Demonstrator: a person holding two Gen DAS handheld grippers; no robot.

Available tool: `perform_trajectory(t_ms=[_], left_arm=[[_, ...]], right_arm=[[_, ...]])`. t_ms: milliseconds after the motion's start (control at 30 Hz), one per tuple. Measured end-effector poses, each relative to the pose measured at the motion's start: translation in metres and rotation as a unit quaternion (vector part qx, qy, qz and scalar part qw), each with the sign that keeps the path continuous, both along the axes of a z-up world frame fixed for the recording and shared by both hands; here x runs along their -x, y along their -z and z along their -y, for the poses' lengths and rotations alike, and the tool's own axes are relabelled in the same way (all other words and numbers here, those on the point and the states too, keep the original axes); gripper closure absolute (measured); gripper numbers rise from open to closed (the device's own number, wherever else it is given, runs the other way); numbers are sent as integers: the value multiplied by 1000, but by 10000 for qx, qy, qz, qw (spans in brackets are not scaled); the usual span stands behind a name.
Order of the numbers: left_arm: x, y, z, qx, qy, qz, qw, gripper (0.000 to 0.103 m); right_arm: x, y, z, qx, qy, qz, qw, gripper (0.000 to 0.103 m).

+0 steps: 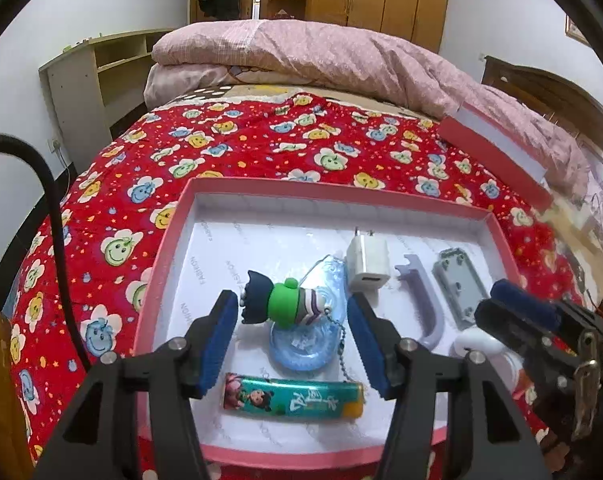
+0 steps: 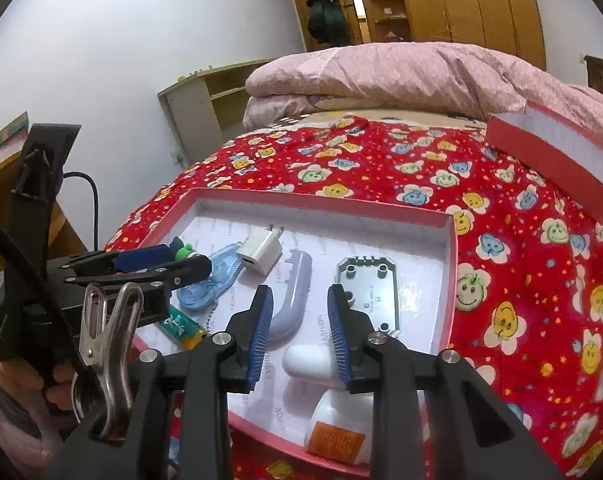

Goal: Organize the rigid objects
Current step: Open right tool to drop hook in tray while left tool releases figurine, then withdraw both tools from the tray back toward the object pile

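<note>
Box (image 1: 173, 232) already holds the figurine (image 1: 285, 300), charger (image 1: 367, 260), lighter (image 1: 293, 398) and more, so we judge sorting nearly done; both our left tongs (image 1: 293, 328) and right tongs (image 2: 299, 328) gape, empty

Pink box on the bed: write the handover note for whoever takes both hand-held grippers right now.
Left hand-held gripper: open, empty, over the figurine keychain.
Right hand-held gripper: open, empty, over the white bottle.
Inside the pink box: figurine keychain, blue clear case, lighter, white charger, lilac handle, grey plate, white bottle.
Lid lies on the bed, off the box.
Left: probably closing the box; nothing seen outside it.
</note>
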State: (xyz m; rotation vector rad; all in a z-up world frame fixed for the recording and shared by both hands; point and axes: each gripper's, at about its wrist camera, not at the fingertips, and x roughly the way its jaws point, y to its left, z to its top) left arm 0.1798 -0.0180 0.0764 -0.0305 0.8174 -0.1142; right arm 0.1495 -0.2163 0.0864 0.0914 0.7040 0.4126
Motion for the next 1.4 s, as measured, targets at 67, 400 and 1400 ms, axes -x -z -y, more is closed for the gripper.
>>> perform_trajectory(t_ms=[67,400,1400], left_arm=[[5,-4,-1,8,1,30,10000,41],[32,-14,3,37,121,47,9999,40],[108,8,5,96,436,-492,9978,40]], right_arm=[[4,-3,0,10,-10,44,10000,73],[37,-15,4,-102,-44,116,9999,68],[125,18,15,90,-207,-605,9979,63]])
